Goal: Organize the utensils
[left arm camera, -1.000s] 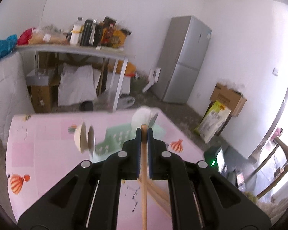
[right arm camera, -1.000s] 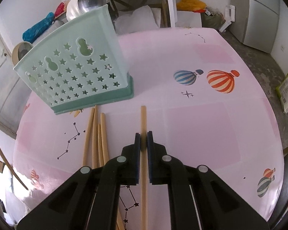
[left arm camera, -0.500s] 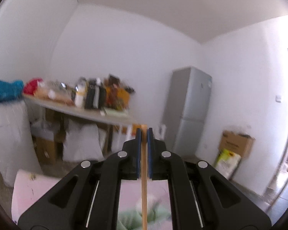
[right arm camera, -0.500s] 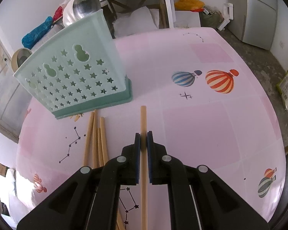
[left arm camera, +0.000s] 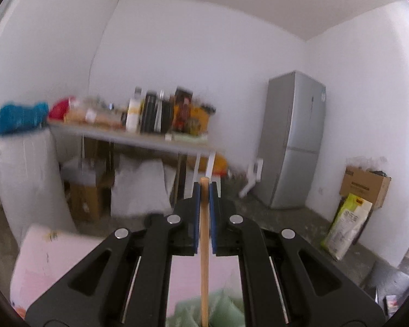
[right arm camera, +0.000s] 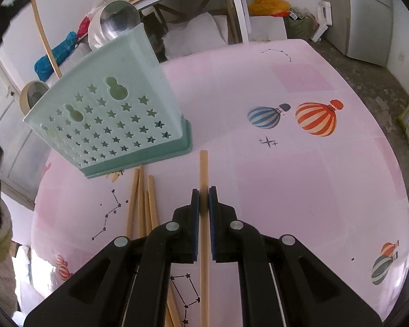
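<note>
The left gripper [left arm camera: 204, 190] is clamped tight on a wooden chopstick [left arm camera: 204, 259] and points out across the room, with the blurred green top of the holder low in its view. The right gripper [right arm camera: 203, 199] is also pinched shut on its own chopstick [right arm camera: 203, 169], angled down at the pink surface [right arm camera: 300, 179], the tip reaching past the pads toward the holder. The mint-green utensil holder [right arm camera: 109, 120], pierced with stars, stands on the surface just left of that tip. What lies inside it I cannot tell; a metal ladle bowl [right arm camera: 120, 23] and a pale round piece [right arm camera: 34, 95] rise at its rim, and the left-hand chopstick [right arm camera: 45, 38] hangs above its far left corner. More loose chopsticks [right arm camera: 141, 204] lie bunched on the surface just below the holder's base, beside the right gripper.
</note>
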A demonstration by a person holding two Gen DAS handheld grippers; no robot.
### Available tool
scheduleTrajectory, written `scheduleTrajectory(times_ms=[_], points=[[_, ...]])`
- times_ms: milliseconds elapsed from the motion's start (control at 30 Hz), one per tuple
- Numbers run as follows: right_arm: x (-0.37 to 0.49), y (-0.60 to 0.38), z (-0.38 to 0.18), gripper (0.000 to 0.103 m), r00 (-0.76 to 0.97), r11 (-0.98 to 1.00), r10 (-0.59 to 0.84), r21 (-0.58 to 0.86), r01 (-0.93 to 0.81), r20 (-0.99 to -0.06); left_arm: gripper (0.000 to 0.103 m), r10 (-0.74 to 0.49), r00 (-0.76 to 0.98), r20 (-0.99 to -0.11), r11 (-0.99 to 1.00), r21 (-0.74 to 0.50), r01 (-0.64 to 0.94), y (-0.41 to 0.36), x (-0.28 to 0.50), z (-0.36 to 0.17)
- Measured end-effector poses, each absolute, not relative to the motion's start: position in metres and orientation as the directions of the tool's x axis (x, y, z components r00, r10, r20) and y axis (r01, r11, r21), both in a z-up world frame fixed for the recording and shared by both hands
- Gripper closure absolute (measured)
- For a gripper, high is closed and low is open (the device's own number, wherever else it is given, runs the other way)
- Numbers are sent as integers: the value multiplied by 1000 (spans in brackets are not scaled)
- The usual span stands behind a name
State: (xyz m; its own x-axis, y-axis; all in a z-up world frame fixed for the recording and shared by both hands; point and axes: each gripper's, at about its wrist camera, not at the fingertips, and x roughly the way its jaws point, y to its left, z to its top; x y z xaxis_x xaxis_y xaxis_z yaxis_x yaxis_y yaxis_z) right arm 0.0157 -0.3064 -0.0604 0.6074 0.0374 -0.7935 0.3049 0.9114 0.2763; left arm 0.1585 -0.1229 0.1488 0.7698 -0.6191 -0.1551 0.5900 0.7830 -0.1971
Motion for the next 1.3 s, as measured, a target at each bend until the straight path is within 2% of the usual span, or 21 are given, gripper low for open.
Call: scheduleTrajectory(times_ms=[100, 233, 433, 600, 733, 1033, 1167, 1300], points=[[18, -306, -61, 96, 597, 916, 33, 263, 303, -801, 97, -630, 751, -199, 775, -223, 591, -115, 158, 137], [21, -305, -64, 96, 579, 921, 40, 255, 294, -815, 80, -631, 744, -221, 775, -212, 595, -101, 146, 132], [29, -306, -73, 96, 512, 928, 87, 257, 271, -854, 68, -640, 728, -246, 767, -162, 621, -79, 114, 126], [37, -309, -78, 95, 447, 938, 122, 251, 241, -886, 67, -671, 676, -305, 735, -155, 660, -56, 86, 112], [52, -308, -76, 94, 403, 954, 115, 214, 210, -908, 67, -684, 610, -399, 707, -160, 688, -44, 68, 85], [81, -290, -72, 96, 315, 991, 9, 50, 121, -949, 67, -659, 462, -594, 689, -230, 687, -52, 53, 0], [76, -290, -53, 96, 371, 988, 2, 60, 145, -929, 67, -604, 452, -656, 710, -185, 680, -64, 52, -33], [54, -288, -7, 96, 533, 981, -33, 76, 181, -845, 67, -569, 441, -694, 727, -173, 665, -67, 59, -47]])
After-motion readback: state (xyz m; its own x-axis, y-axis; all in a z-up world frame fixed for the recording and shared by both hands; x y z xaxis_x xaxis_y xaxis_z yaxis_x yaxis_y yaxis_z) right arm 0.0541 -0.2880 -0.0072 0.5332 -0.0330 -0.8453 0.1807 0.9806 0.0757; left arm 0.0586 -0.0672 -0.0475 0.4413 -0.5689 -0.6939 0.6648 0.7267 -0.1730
